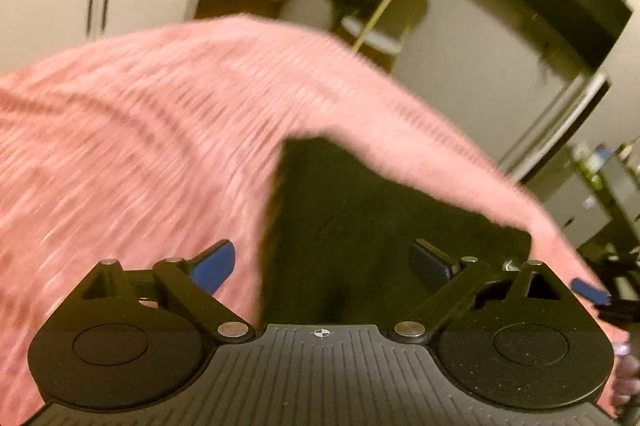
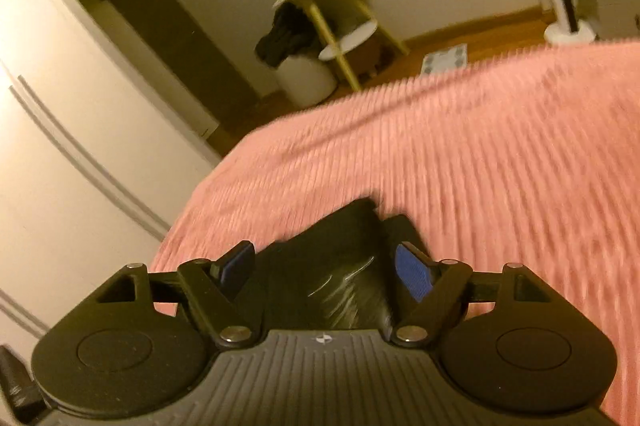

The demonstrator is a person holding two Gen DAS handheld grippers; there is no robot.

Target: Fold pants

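Observation:
The dark pants [image 1: 360,218] lie on a pink ribbed bedspread [image 1: 132,146]. In the left wrist view they fill the space ahead of and between my left gripper's [image 1: 324,266] blue-padded fingers, which stand wide apart and hold nothing. In the right wrist view a bunched part of the pants [image 2: 340,266] lies between the fingers of my right gripper [image 2: 326,268], which are also apart and not pressed on the cloth. The right gripper's blue finger [image 1: 590,290] shows at the right edge of the left wrist view. Both views are motion-blurred.
The pink bedspread [image 2: 460,166] covers the bed, whose edge [image 2: 208,186] drops toward a white wardrobe [image 2: 60,106]. Beyond the bed stand a small yellow-legged side table [image 2: 332,6] with a lamp, a white basket [image 2: 304,78] holding dark clothes, and a wooden floor [image 2: 480,30].

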